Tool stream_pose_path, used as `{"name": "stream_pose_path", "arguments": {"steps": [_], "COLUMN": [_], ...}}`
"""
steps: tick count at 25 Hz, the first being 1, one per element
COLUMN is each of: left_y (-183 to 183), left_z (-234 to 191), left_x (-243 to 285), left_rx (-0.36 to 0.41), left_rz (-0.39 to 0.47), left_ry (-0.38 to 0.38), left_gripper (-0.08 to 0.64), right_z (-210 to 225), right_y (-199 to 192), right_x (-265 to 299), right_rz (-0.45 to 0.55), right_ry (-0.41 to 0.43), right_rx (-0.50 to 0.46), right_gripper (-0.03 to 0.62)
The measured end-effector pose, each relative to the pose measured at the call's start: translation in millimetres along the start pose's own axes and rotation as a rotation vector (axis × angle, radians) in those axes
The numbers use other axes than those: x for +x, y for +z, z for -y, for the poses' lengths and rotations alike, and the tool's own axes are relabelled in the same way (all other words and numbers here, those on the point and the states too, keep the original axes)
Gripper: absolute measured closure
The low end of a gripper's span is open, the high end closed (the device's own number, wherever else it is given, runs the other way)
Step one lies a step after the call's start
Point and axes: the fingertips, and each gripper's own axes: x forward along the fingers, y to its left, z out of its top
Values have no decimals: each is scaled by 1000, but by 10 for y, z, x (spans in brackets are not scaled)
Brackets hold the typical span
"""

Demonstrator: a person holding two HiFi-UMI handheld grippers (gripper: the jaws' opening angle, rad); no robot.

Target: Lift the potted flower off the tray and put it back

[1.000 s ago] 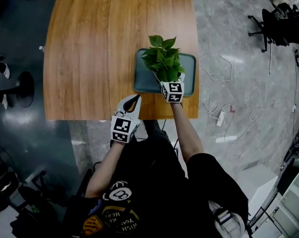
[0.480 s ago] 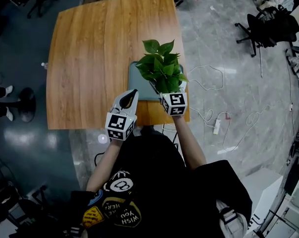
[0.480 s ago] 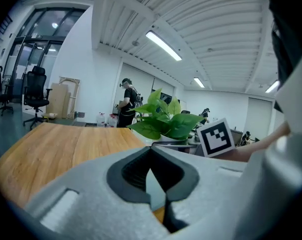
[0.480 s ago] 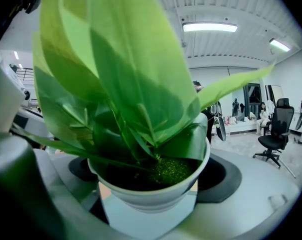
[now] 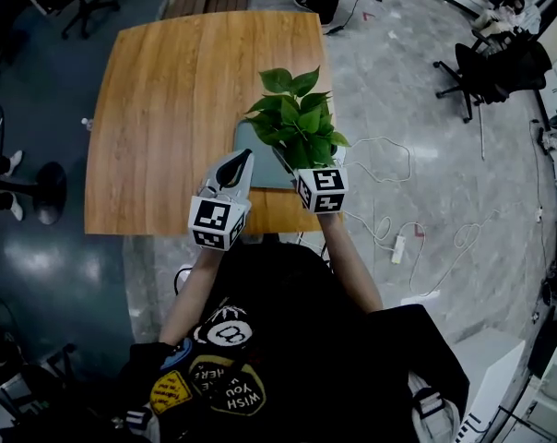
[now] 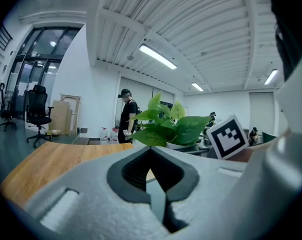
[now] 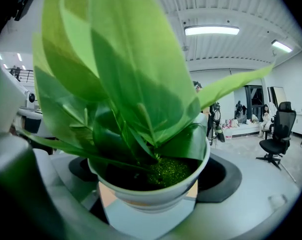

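Note:
The potted flower (image 5: 295, 123), broad green leaves in a small white pot (image 7: 156, 196), hangs in my right gripper (image 5: 303, 161), which is shut on the pot. In the right gripper view the pot fills the space between the jaws, clear of the grey-green tray (image 5: 248, 162) below it. The tray lies at the near right of the wooden table (image 5: 168, 109). My left gripper (image 5: 239, 161) is shut and holds nothing, its tip over the table's front edge just left of the tray. The left gripper view shows the closed jaws with the plant (image 6: 163, 124) beyond them.
Cables and a power strip (image 5: 396, 247) lie on the floor right of the table. Office chairs (image 5: 486, 72) stand at the far right, and a round stand base (image 5: 46, 192) sits at the left. A person (image 6: 126, 116) stands beyond the table's far end.
My right gripper has lifted the potted flower up from the tray, closer to the head camera. The left gripper has crept forward, still shut.

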Motion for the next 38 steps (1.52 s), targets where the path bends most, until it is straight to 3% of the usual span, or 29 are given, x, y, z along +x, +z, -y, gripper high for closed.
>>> {"name": "stream_pose_path", "arguments": {"steps": [7,18,32,38], "left_y": [41,49,-472,-651], "left_z": [78,51,-112,-242], "left_x": [-8,-102,-297,-463], "left_rx": [-3,-11,-43,-38], "left_rz": [45,44,-107,-169], "left_ry": [37,77,88,102], "left_gripper": [563,563,563,563], "right_z": [-34,-24,31,138], "right_y": [34,-28,-1383,-1920], "right_x": [-97,-40,800,1133], "right_rz": [18,11,-103,-159], "right_ry": [45,69,135,104], "right_rx": [3,5,6,61], "right_gripper": [35,35,35,35]}}
